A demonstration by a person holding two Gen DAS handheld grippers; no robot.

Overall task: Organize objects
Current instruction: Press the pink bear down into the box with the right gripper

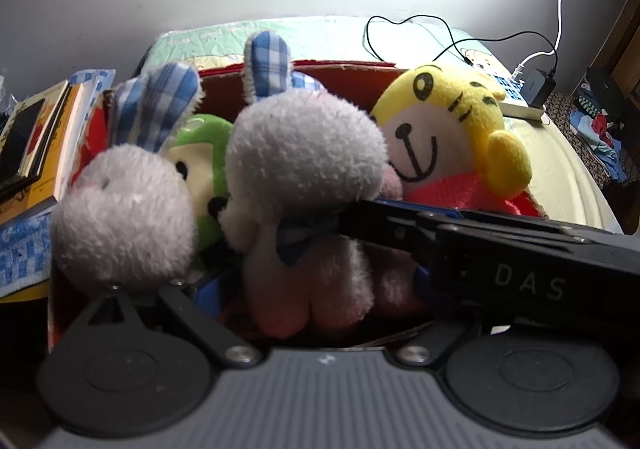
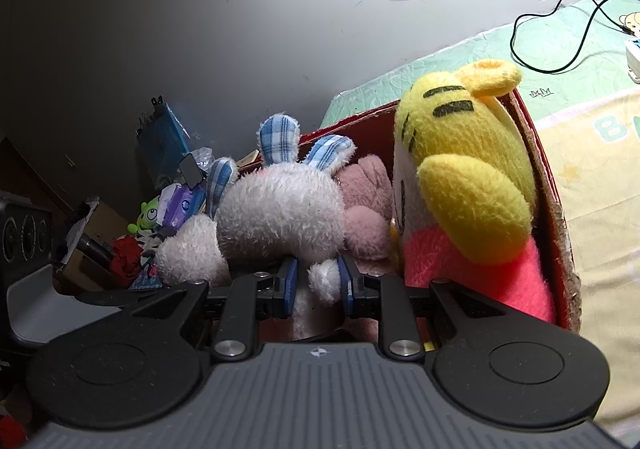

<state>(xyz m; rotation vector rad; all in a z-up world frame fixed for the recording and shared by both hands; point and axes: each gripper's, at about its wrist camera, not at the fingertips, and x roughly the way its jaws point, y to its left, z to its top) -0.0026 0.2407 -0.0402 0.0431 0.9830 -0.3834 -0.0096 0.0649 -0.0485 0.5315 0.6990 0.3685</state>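
Observation:
A red cardboard box [image 1: 344,67] on a bed holds several plush toys. A white bunny with blue checked ears [image 1: 304,153] stands in the middle, a second such bunny [image 1: 124,209] left of it, a green plush [image 1: 200,153] behind, a yellow tiger plush [image 1: 452,129] at right. My right gripper [image 2: 318,285] is shut on the middle bunny's body [image 2: 280,209], blue pads on either side of its tail; its arm crosses the left wrist view [image 1: 500,249]. My left gripper [image 1: 304,301] sits low in front of the bunnies; its fingertips are hidden by plush.
Books [image 1: 36,137] are stacked left of the box. Black and white cables [image 1: 420,25] and a charger [image 1: 540,87] lie on the green-and-cream bedspread [image 2: 592,153]. Clutter with a small green toy [image 2: 146,215] and a speaker lies far left, before a grey wall.

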